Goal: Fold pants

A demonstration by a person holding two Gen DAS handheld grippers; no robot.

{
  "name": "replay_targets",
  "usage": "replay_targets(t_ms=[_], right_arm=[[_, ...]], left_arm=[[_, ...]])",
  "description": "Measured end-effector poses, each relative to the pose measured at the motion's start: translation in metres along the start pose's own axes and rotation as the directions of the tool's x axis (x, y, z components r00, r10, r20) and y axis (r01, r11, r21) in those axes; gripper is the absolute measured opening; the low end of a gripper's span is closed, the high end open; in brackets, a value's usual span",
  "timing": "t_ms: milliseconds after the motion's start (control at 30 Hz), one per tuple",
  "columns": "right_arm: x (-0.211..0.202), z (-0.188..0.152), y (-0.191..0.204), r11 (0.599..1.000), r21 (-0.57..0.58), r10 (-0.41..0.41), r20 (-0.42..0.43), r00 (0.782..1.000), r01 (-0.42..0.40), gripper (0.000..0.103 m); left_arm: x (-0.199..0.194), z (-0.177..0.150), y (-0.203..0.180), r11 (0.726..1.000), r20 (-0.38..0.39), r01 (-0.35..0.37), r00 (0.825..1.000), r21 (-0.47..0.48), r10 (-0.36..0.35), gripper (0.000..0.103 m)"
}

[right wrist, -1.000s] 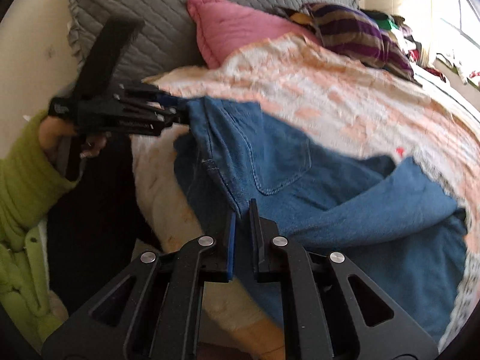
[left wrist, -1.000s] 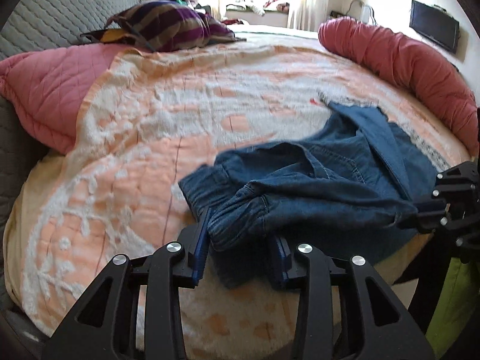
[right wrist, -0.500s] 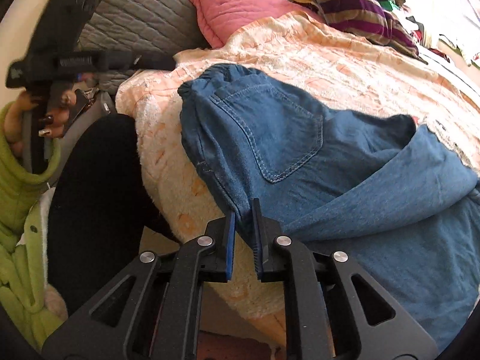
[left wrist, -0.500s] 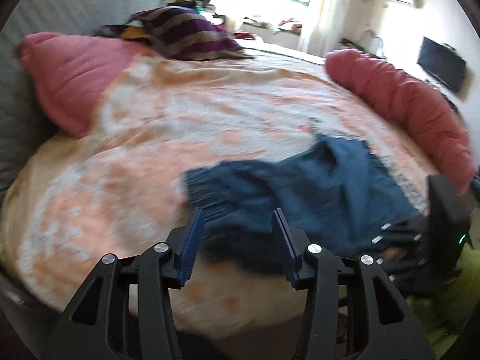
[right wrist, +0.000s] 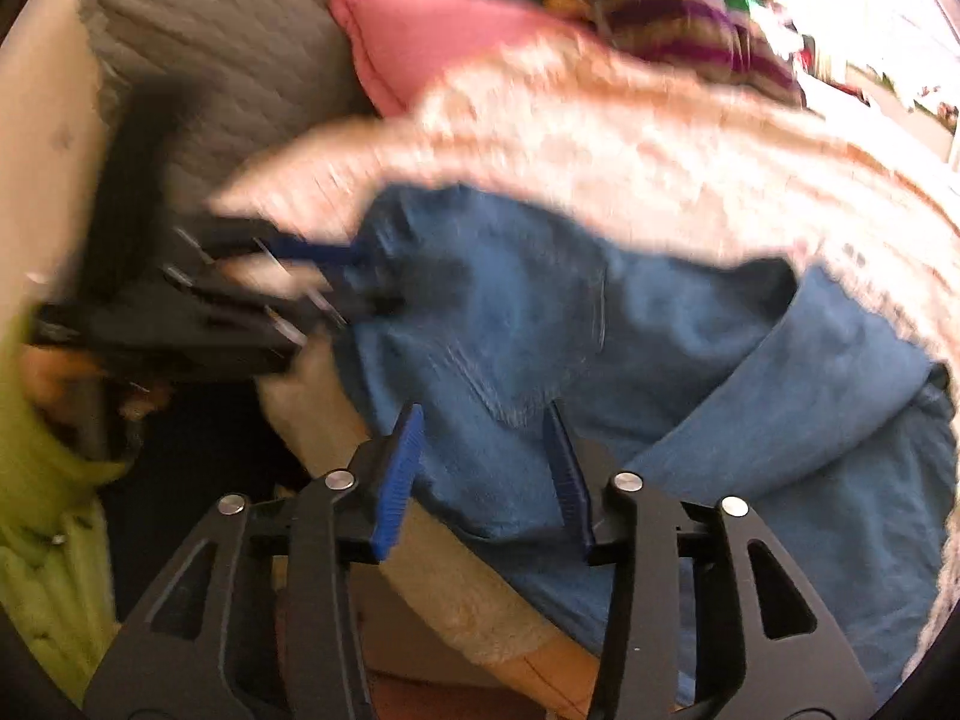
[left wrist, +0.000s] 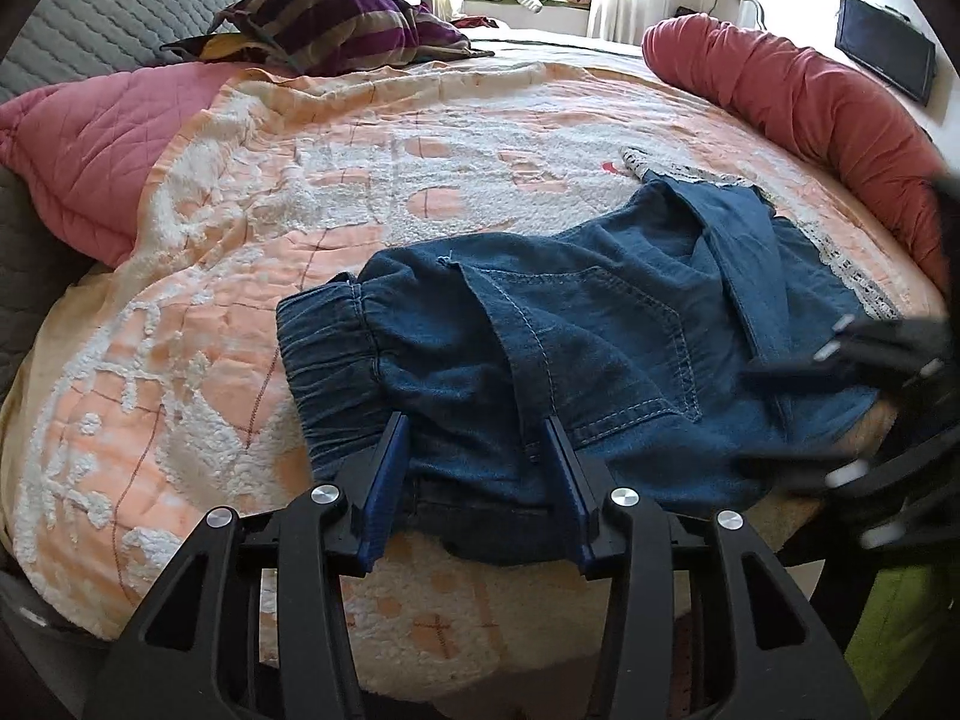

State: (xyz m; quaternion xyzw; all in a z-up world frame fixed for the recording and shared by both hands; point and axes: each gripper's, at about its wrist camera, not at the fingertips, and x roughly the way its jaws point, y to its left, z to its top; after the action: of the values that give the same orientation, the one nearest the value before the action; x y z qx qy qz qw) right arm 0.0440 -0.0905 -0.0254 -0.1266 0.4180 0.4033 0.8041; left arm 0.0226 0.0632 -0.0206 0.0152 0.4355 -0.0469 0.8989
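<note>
Blue denim pants [left wrist: 600, 330] lie crumpled near the front edge of the bed, waistband to the left, back pocket up. My left gripper [left wrist: 474, 429] stands with its jaws apart astride the waistband edge; the cloth lies loose between the pads. In the right wrist view the pants [right wrist: 630, 330] fill the middle. My right gripper [right wrist: 483, 423] has its jaws opening, with the denim edge between them and not pinched. The right gripper [left wrist: 798, 369] shows blurred at the right of the left wrist view. The left gripper [right wrist: 354, 276] shows blurred at the waistband in the right wrist view.
The bed has a peach and white tufted cover [left wrist: 300, 210]. A pink quilted pillow [left wrist: 90, 150] and a striped pillow [left wrist: 336, 24] lie at the head. A long red bolster [left wrist: 810, 102] runs along the far right side. A green sleeve [right wrist: 42, 510] is at the left.
The right jaws, shut on the denim edge before, have parted and let it go. The left gripper swung away and came back to the waistband. The pants now lie flatter.
</note>
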Motion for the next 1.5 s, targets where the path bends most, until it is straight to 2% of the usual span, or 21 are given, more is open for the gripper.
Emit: replay_targets(t_ms=[33,67,133,233,300,367,467,567,600,767,900,1000,1133,1267,1367,1433,1500], right_arm=[[0.015,-0.005,-0.001,1.0,0.014,-0.022,-0.057,0.998,0.023,0.036],[0.021,-0.009,-0.001,0.999,0.03,-0.026,-0.064,0.998,0.028,0.037],[0.017,-0.011,-0.003,0.999,0.042,-0.016,-0.045,0.999,0.018,0.038],[-0.004,-0.009,-0.01,0.996,0.087,-0.003,0.024,1.0,0.001,0.049],[-0.019,-0.009,-0.016,0.994,0.103,-0.026,0.067,0.997,0.019,0.053],[-0.032,-0.009,-0.024,0.99,0.132,-0.06,0.097,0.993,0.047,0.057],[-0.051,-0.008,-0.04,0.98,0.179,-0.113,0.128,0.985,0.089,0.065],[-0.066,-0.002,-0.059,0.966,0.219,-0.173,0.15,0.973,0.138,0.069],[-0.07,0.0,-0.064,0.962,0.23,-0.186,0.157,0.97,0.147,0.071],[-0.094,0.0,-0.092,0.937,0.284,-0.261,0.185,0.947,0.202,0.082],[-0.106,0.008,-0.111,0.917,0.304,-0.324,0.187,0.928,0.259,0.086],[-0.11,0.015,-0.127,0.901,0.319,-0.362,0.18,0.915,0.294,0.089],[-0.106,0.031,-0.155,0.889,0.344,-0.373,0.157,0.915,0.303,0.09],[-0.086,0.053,-0.182,0.88,0.357,-0.37,0.102,0.923,0.313,0.091],[-0.066,0.07,-0.194,0.876,0.339,-0.384,0.06,0.921,0.343,0.091],[-0.048,0.082,-0.199,0.875,0.316,-0.394,0.024,0.919,0.367,0.091],[-0.029,0.091,-0.203,0.883,0.299,-0.38,-0.003,0.925,0.363,0.091]], left_arm=[[0.0,0.0,0.0,1.0,0.002,0.008,1.0,-0.003,-0.008,0.043],[-0.001,0.0,0.0,1.0,0.007,0.014,1.0,-0.009,-0.014,0.043],[-0.006,0.001,-0.001,1.0,0.042,0.02,0.999,-0.018,-0.019,0.045],[-0.021,0.005,0.002,0.998,0.098,0.032,0.995,-0.045,-0.027,0.045],[-0.034,0.01,0.005,0.997,0.136,0.039,0.99,-0.065,-0.03,0.046],[-0.045,0.015,0.007,0.996,0.16,0.045,0.987,-0.076,-0.033,0.055],[-0.055,0.022,0.003,0.996,0.177,0.056,0.983,-0.076,-0.042,0.057],[-0.057,0.029,-0.003,0.994,0.179,0.085,0.981,-0.072,-0.071,0.069],[-0.058,0.03,-0.008,0.993,0.178,0.094,0.981,-0.065,-0.081,0.069],[-0.05,0.041,-0.035,0.99,0.153,0.14,0.979,-0.016,-0.136,0.075],[-0.035,0.048,-0.057,0.981,0.113,0.193,0.974,0.019,-0.194,0.075],[-0.016,0.052,-0.078,0.966,0.061,0.257,0.964,0.03,-0.258,0.075],[0.005,0.053,-0.098,0.944,-0.004,0.33,0.944,0.021,-0.33,0.075],[0.031,0.051,-0.113,0.926,-0.074,0.377,0.923,0.001,-0.376,0.073],[0.048,0.05,-0.119,0.912,-0.12,0.409,0.904,-0.038,-0.411,0.073],[0.056,0.05,-0.122,0.905,-0.128,0.418,0.896,-0.079,-0.425,0.073],[0.064,0.05,-0.122,0.905,-0.128,0.415,0.896,-0.095,-0.425,0.073]])
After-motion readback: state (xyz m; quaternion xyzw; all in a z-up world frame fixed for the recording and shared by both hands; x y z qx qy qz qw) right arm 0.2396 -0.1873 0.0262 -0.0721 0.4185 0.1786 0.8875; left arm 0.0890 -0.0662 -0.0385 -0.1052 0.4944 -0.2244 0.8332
